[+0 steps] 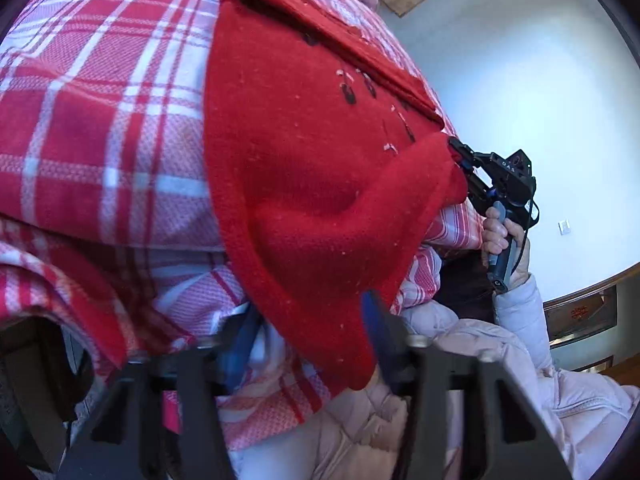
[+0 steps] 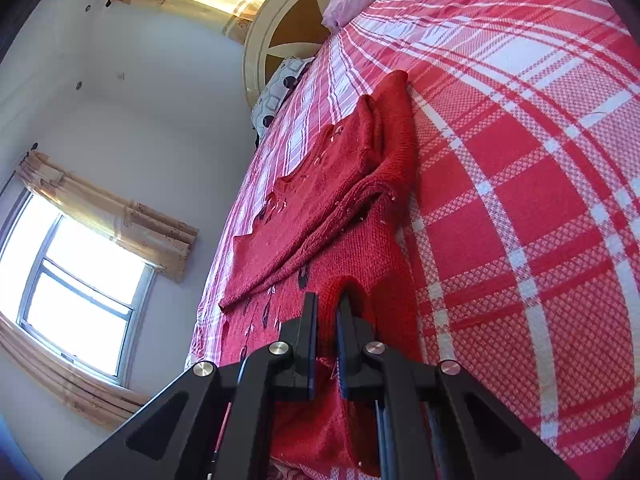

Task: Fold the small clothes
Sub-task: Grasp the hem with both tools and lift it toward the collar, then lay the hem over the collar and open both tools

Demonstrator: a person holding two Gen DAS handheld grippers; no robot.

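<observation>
Both grippers work on a red knitted sweater (image 2: pixel 320 208) spread over a bed with a red-and-white checked cover (image 2: pixel 520 184). In the right wrist view, the right gripper (image 2: pixel 328 320) has its jaws pressed together on a raised fold of the sweater's edge, the knit pinched between the black fingers (image 2: pixel 310 320). A sleeve lies folded across the sweater's body. In the left wrist view, the left gripper (image 1: pixel 308 344) sits at the sweater's near corner, its jaws slightly apart with red cloth (image 1: pixel 320 200) draped between them; whether the pads still press on it cannot be told. A hand (image 1: pixel 504 240) in a pale padded sleeve (image 1: pixel 520 312) holds the right gripper's handle.
</observation>
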